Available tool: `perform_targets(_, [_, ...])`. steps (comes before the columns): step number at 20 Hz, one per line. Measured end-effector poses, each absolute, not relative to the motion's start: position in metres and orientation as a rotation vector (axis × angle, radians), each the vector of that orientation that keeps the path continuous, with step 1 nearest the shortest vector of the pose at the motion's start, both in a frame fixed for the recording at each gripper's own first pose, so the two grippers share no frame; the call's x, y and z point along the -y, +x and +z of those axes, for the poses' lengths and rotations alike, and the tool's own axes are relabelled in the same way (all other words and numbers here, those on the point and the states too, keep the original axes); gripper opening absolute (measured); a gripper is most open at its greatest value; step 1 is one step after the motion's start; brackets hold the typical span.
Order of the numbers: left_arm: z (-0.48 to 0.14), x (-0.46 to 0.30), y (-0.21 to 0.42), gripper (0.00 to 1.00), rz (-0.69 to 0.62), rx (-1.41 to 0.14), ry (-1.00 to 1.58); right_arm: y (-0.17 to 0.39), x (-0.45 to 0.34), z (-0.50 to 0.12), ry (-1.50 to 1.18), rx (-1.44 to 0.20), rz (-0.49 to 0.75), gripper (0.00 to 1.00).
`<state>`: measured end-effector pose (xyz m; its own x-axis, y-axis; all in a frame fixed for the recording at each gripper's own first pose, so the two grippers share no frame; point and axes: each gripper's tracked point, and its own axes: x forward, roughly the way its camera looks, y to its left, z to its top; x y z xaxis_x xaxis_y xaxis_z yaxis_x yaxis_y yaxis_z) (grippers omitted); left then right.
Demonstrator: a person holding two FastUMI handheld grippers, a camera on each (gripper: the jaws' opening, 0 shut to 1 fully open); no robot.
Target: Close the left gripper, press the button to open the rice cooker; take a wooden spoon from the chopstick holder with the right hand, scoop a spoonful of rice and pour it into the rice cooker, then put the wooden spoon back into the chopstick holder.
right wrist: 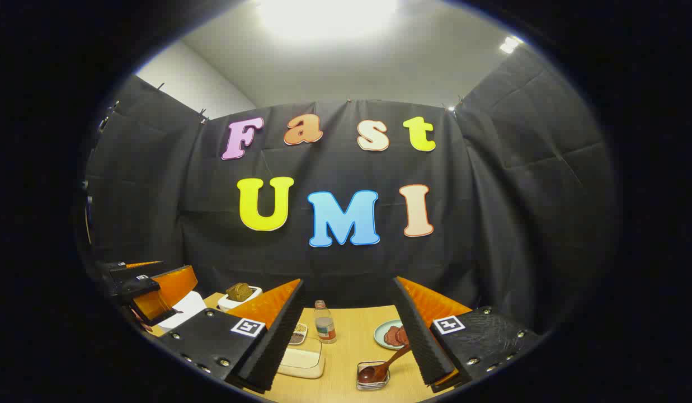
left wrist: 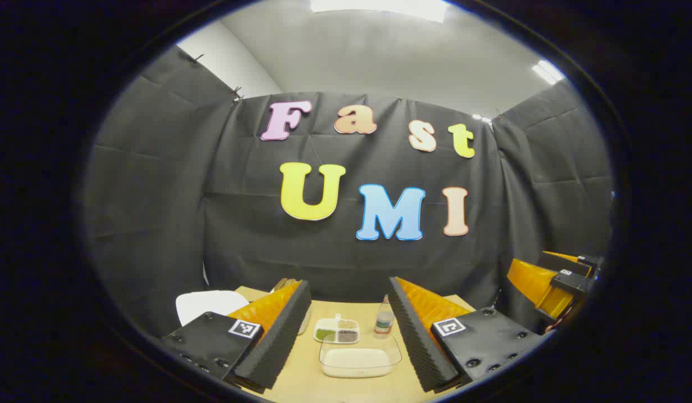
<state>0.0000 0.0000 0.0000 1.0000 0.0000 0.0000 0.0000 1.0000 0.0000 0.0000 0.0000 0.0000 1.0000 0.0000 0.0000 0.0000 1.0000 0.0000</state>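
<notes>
Rice cooker (left wrist: pixel 210 305) beside table edge (left wrist: pixel 250 291)

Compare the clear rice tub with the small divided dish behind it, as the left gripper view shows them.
The rice tub is the larger; the divided dish is smaller. The tub has clear walls and one open space holding white rice; the dish is white and split into compartments with green, beige and dark fillings. Both are shallow, uncovered, and sit on the wooden table.

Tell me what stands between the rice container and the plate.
In the right gripper view, a small bottle stands between the rice container and the plate.
</notes>
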Motion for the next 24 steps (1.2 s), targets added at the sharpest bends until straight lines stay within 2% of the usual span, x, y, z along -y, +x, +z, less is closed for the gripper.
perform_targets(16, [-0.009, -0.011, 0.001, 0.96, -0.005, 0.0, 0.035, 0.006, -0.004, -0.011, 0.006, -0.023, -0.002, 0.94])
perform_targets(24, [-0.023, -0.044, 0.01, 0.96, 0.035, -0.041, 0.025, 0.01, -0.008, -0.026, 0.009, -0.058, 0.004, 0.94])
